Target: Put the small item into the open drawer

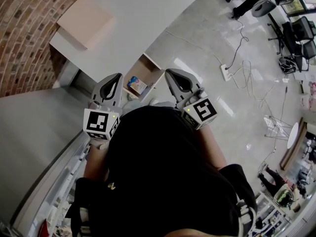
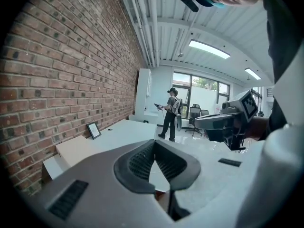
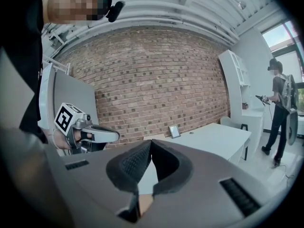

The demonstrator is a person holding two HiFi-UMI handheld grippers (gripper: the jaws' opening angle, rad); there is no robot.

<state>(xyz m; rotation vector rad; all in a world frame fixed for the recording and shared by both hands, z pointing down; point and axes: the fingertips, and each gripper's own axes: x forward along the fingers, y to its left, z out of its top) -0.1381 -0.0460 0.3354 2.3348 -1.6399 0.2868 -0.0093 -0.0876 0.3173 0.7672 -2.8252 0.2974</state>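
In the head view an open wooden drawer (image 1: 150, 68) juts from under the white desk (image 1: 133, 19). A small blue packet (image 1: 137, 85) lies inside it. Both grippers are held up close to the person's chest, above and on either side of the drawer. My left gripper (image 1: 112, 85) is shut, its tips meeting with nothing between them (image 2: 155, 145). My right gripper (image 1: 176, 80) is also shut and empty (image 3: 150, 144). Each gripper shows in the other's view: the right gripper (image 2: 223, 122) and the left gripper (image 3: 90, 133).
A flat cardboard box (image 1: 85, 16) and a small picture frame (image 2: 93, 129) sit on the desk by the brick wall (image 1: 24, 28). A power strip (image 1: 226, 72) with cables lies on the floor. Office chairs (image 1: 298, 31) stand far right. A person (image 3: 280, 113) stands beyond.
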